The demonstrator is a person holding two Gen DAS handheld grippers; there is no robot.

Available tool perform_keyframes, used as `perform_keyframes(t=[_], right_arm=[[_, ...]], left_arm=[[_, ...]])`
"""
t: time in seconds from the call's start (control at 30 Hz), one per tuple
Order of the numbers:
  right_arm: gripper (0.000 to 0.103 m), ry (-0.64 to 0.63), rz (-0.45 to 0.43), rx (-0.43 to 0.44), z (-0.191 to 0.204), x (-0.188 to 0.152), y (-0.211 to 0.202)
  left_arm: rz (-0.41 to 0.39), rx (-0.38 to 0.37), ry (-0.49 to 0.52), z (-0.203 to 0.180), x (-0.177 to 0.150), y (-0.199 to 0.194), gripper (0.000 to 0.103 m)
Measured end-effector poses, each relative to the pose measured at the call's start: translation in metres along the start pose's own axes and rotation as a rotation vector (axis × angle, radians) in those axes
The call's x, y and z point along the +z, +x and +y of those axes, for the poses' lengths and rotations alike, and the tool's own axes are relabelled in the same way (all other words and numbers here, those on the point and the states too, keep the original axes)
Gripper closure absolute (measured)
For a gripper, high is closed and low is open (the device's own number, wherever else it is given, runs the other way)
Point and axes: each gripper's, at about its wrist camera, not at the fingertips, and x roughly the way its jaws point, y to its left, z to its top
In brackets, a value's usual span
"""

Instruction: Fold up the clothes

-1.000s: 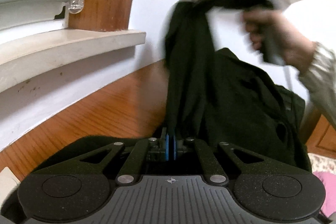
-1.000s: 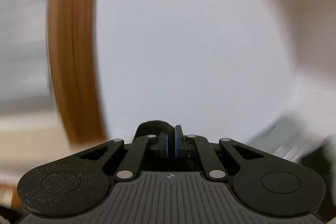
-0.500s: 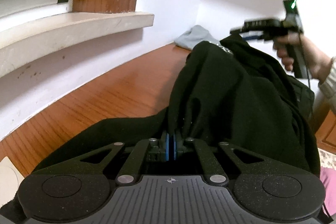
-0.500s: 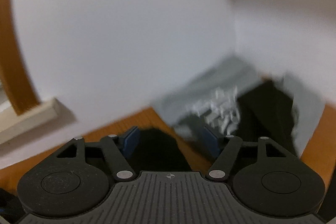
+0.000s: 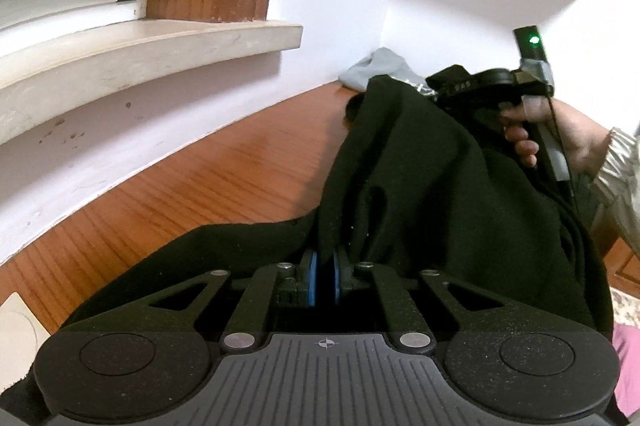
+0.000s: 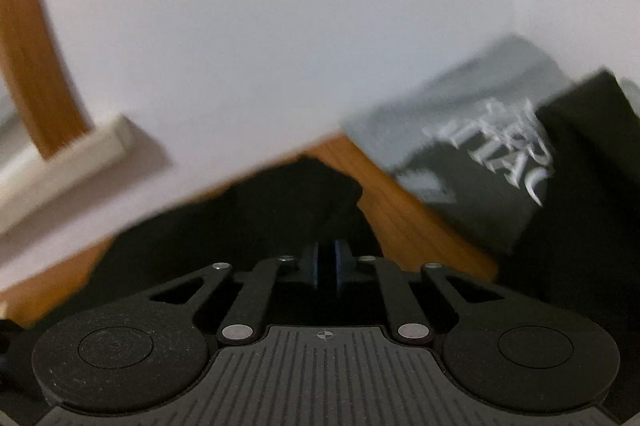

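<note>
Since half a second ago the right gripper (image 6: 325, 266) has snapped from spread wide to clamped on the black garment (image 5: 420, 186), now lower over the wooden table (image 5: 224, 178). At lower centre, the left gripper (image 5: 323, 278) pinches a fold. Farther, upper right, a grey printed garment (image 6: 472, 146) lies against the wall.

Black garment (image 5: 420, 162); grey folded cloth (image 6: 460, 106) with white lettering; reddish-brown wood-grain worktop (image 5: 208, 182); tongs (image 5: 324, 278) black, blue pads.
</note>
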Motion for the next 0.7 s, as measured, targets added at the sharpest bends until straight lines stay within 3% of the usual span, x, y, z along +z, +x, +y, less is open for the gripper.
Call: perform_keyframes(t=[0.17, 0.33, 0.43, 0.57, 0.6, 0.67, 0.7], right_arm=[[0.1, -0.146, -0.042, 0.23, 0.055, -0.002, -0.024], [0.102, -0.35, 0.083, 0.426, 0.125, -0.044, -0.038], [0.101, -0.416, 0.134, 0.396, 0.141, -0.062, -0.036], [0.094, -0.349, 0.041, 0.394, 0.12, -0.049, -0.049], [0.091, -0.329, -0.003, 0.394, 0.112, -0.042, -0.055], [0.07, -0.267, -0.092, 0.369, 0.091, -0.026, -0.067], [0.067, -0.225, -0.137, 0.344, 0.078, -0.018, -0.074]], left_arm=[[-0.039, 0.017, -0.036, 0.006, 0.002, -0.005, 0.096], [-0.102, 0.073, -0.053, 0.006, 0.008, -0.015, 0.096], [-0.137, 0.091, -0.056, 0.004, 0.012, -0.02, 0.096], [-0.134, 0.091, -0.058, 0.006, 0.011, -0.019, 0.096], [-0.128, 0.09, -0.06, 0.008, 0.011, -0.018, 0.096], [-0.118, 0.086, -0.073, 0.011, 0.008, -0.015, 0.096], [-0.116, 0.085, -0.078, 0.012, 0.008, -0.014, 0.096]])
